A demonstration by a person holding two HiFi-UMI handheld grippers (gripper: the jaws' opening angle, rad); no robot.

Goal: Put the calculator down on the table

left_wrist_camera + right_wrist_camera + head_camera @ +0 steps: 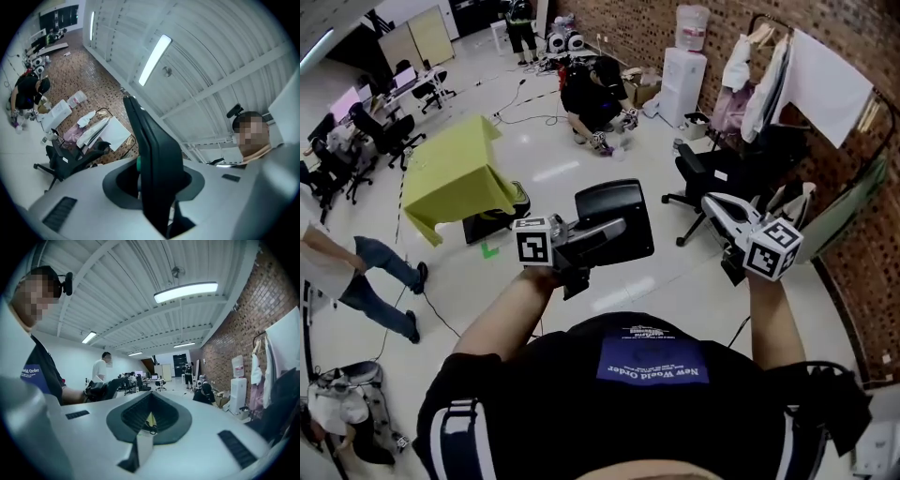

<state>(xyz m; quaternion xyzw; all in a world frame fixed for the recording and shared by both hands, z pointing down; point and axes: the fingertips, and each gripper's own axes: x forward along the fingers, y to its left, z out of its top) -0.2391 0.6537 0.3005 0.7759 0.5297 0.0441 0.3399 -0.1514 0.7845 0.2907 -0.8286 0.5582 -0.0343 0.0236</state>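
Observation:
In the head view my left gripper (605,232) is held up at chest height, shut on a black flat calculator (617,214) that sticks out ahead of it over the floor. The left gripper view shows the calculator (157,159) edge-on, upright between the jaws of the left gripper (155,187). To the right, my right gripper (715,203) is raised level with its jaws together and nothing in them. The right gripper view shows the right gripper (150,420) closed and empty. A table under a yellow-green cloth (455,178) stands on the floor to the left, well away from both grippers.
A black office chair (722,173) stands ahead on the right. A person crouches on the floor (591,98) farther off. A water dispenser (684,80) and a clothes rack (797,75) line the brick wall. Another person's legs (366,277) are at the left.

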